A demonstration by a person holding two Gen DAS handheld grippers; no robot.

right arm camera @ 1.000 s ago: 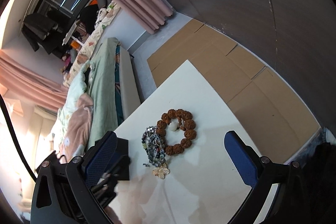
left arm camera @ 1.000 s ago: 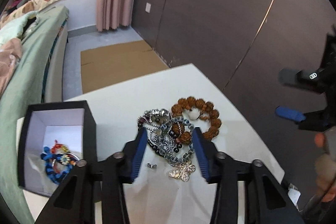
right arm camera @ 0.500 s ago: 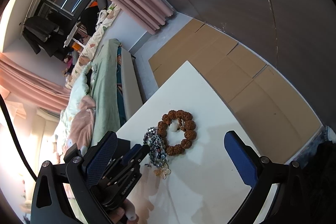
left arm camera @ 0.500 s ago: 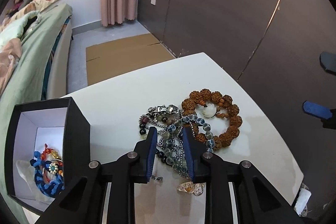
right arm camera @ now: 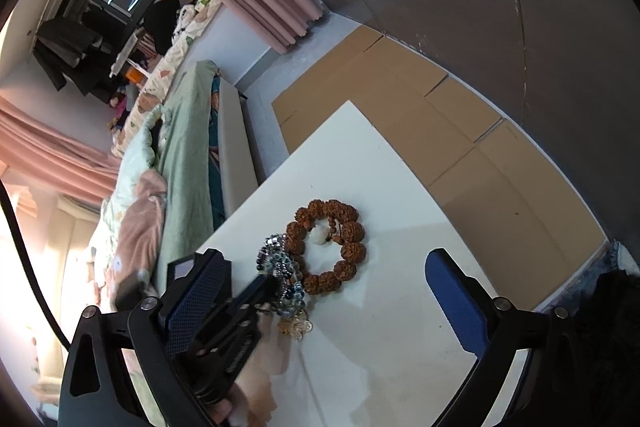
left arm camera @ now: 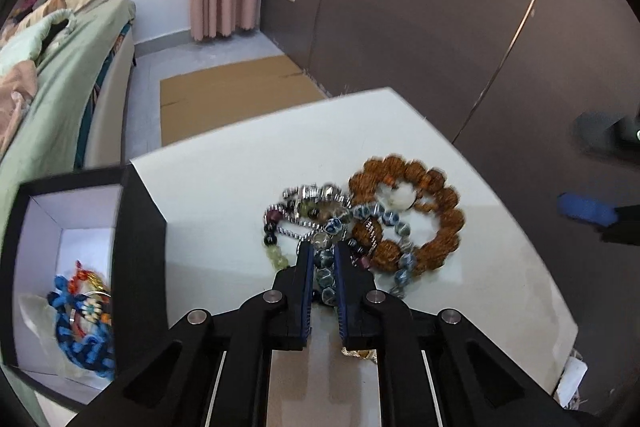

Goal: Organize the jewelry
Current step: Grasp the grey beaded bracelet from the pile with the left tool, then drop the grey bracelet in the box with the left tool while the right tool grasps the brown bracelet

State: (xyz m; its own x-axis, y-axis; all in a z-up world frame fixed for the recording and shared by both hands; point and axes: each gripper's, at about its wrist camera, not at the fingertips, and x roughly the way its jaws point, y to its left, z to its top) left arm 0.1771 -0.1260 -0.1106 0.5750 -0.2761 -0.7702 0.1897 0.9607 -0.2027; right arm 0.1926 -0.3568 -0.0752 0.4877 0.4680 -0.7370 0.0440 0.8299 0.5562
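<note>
A heap of jewelry lies on the white table [left arm camera: 224,183]. My left gripper [left arm camera: 323,267] is shut on a blue-grey bead bracelet [left arm camera: 326,263] in that heap. A brown seed bracelet [left arm camera: 436,211] lies just right of it, a silver chain and dark bead strand [left arm camera: 296,211] just behind. A black box with a white lining [left arm camera: 136,251] stands at the left and holds blue cord jewelry [left arm camera: 80,327]. My right gripper [right arm camera: 324,303] is open and empty above the table, right of the heap [right arm camera: 288,267]. The left gripper also shows in the right wrist view [right arm camera: 276,287].
A gold charm [right arm camera: 296,325] lies by the heap near the left gripper. The table's far corner and right edge drop to a floor with flat cardboard [right arm camera: 440,115]. A bed with green bedding [left arm camera: 52,67] stands left of the table. A dark wall [left arm camera: 440,7] rises behind.
My left gripper has closed from wide open onto the blue-grey bead bracelet and come in lower over the heap. The right gripper has stayed open in about the same place.
</note>
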